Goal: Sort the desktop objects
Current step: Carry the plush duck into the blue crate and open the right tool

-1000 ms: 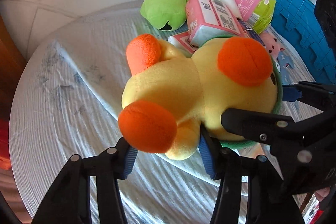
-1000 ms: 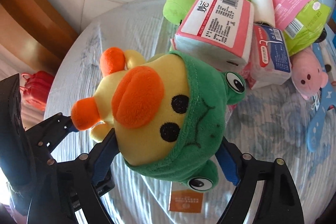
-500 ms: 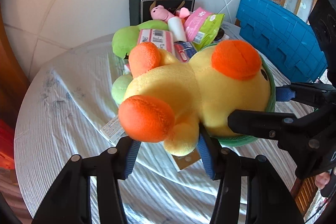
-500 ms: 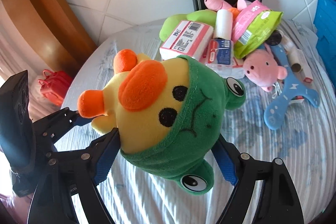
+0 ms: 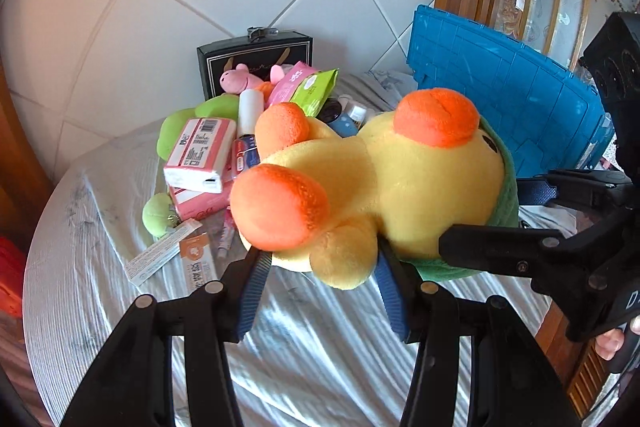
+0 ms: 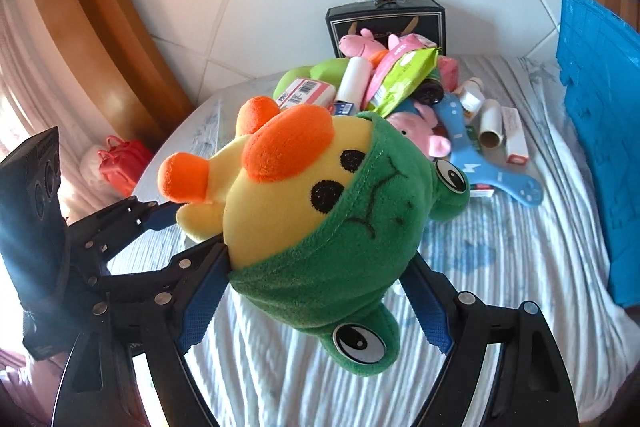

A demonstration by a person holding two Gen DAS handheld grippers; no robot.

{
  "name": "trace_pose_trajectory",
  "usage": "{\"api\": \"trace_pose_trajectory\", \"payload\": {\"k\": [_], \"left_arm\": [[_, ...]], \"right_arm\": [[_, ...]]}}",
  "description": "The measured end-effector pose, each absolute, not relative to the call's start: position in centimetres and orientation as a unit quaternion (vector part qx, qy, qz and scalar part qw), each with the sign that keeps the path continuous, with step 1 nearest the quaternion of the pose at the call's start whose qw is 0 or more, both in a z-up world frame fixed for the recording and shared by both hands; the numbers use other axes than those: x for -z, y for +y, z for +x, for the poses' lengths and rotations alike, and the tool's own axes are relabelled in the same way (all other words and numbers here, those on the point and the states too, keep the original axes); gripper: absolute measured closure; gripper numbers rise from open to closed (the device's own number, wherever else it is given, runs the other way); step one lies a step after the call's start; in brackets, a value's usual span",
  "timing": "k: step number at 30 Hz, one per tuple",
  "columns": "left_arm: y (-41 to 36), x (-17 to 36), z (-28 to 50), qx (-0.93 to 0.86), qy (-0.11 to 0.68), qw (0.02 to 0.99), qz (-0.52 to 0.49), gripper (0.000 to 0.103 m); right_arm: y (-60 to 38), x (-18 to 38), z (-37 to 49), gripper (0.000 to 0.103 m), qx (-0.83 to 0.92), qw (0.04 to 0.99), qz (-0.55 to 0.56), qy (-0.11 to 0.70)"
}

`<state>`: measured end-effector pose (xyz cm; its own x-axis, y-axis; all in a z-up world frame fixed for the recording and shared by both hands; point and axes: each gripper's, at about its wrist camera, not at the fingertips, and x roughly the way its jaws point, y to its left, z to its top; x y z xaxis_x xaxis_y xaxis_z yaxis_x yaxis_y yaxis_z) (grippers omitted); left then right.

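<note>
A: Anyone able to read anything in this pile?

B: Hardly. The pink-and-white soft tissue pack carries a barcode and blocks of small print, too tiny to make out. The orange-and-white paper hang tag lying on the cloth has a square code and print, also unreadable.

A: And that black gift box with a metal clasp?

B: Gold lettering, but toys cover most of it. The blue flat plastic boomerang-shaped toy shows a white lightning-bolt sign.
</note>
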<state>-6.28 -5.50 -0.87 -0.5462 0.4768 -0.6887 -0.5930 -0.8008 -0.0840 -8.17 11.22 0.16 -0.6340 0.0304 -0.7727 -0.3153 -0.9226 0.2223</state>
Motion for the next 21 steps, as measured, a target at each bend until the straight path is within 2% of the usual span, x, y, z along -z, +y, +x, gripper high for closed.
{"api": "trace_pose_trajectory", "payload": {"k": [7,12,21], "left_arm": [[1.0,-2.7,-2.3,-0.897,0.083,0.283,-0.33,0.052],[4.7,-6.2,-1.6,-0.904,0.095,0.291,-0.299,0.052],[13.0,-12.3,-1.7,-0.896,0.112,0.365,-0.227,0.052]], "right_arm": [[16.4,-3.6,-2.8,0.02,-0.906,0.074,-0.393,0.137],[19.7,-6.6,-0.1,0.02,-0.92,0.075,-0.357,0.142],[25.4,-12.7,4.6,0.02,-0.934,0.149,-0.294,0.136]]}}
